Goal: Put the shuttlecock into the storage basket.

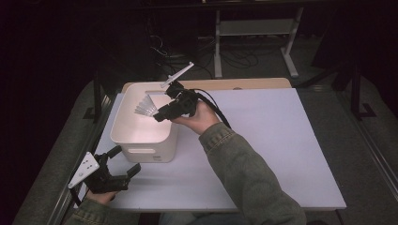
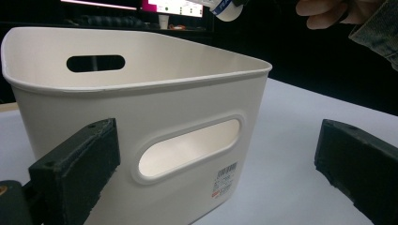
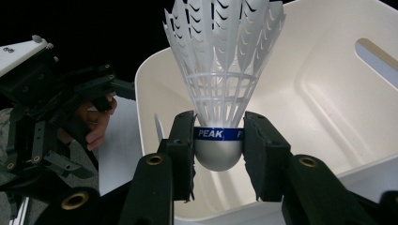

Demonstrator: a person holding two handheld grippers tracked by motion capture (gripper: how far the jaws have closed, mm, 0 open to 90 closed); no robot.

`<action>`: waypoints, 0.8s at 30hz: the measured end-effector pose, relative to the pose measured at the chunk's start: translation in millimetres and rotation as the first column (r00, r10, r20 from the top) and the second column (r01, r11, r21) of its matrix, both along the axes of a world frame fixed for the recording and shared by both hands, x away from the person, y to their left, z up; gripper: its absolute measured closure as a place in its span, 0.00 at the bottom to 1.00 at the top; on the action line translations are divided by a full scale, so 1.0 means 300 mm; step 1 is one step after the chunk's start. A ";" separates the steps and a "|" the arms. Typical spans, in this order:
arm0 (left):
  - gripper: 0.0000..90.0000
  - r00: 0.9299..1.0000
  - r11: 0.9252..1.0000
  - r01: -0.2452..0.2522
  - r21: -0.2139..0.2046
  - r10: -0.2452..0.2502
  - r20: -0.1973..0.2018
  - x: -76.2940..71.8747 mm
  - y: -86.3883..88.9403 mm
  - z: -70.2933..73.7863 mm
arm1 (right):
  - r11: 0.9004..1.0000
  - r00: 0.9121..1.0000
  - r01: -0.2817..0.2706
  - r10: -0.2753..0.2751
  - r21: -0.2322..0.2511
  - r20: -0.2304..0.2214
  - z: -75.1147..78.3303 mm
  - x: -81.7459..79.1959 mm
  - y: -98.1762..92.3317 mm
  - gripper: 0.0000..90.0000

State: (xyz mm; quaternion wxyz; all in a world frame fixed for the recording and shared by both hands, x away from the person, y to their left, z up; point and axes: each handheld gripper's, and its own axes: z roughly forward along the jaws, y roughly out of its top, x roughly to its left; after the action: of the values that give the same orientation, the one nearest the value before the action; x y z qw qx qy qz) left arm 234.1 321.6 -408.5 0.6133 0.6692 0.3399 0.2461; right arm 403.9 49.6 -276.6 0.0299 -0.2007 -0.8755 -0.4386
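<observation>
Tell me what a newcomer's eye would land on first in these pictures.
First, the white shuttlecock, pinched by its cork base in the right gripper above the open white bin at the table's left side. Next, the left gripper, jaws open, resting on the white table just in front of the bin.

I am seeing the bin (image 1: 143, 136) sitting on the desk's (image 1: 281, 140) left part, the shuttlecock (image 1: 146, 107) hanging above its inside, my left tool (image 1: 123, 161) waiting before it.

The shuttlecock (image 3: 220, 70) feather tips are cut off by the top edge of the right gripper view. The blue band lettering after "PEAK" is hidden behind a jaw. The label print on the basket (image 2: 141, 108) is too small to read.
</observation>
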 end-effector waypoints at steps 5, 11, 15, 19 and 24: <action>0.00 1.000 1.000 0.000 -0.001 0.000 0.000 0.000 0.000 0.000 | 1.000 1.000 -0.009 0.009 0.000 -0.001 -0.013 0.008 0.018 0.71; 0.00 1.000 1.000 0.004 0.009 -0.004 0.007 0.002 0.003 0.001 | 1.000 1.000 -0.009 0.009 -0.008 -0.009 -0.027 0.016 0.037 0.71; 0.00 1.000 1.000 0.001 0.013 -0.001 -0.003 0.000 0.004 0.002 | 1.000 1.000 -0.012 0.012 -0.016 -0.019 -0.042 0.020 0.050 0.71; 0.00 1.000 1.000 0.000 -0.005 0.000 -0.004 -0.001 0.000 0.000 | 1.000 1.000 -0.016 0.016 -0.019 -0.018 -0.056 0.026 0.058 0.71; 0.00 1.000 1.000 -0.001 -0.011 0.001 -0.011 -0.003 -0.001 0.000 | 1.000 0.999 -0.017 0.016 -0.022 -0.038 -0.067 0.028 0.068 0.71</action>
State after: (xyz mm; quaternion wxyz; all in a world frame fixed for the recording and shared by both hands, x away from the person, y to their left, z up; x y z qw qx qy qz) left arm 233.4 321.2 -408.4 0.6149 0.6671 0.3449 0.2407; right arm 412.3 70.0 -296.8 0.0478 -0.2019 -0.8811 -0.4249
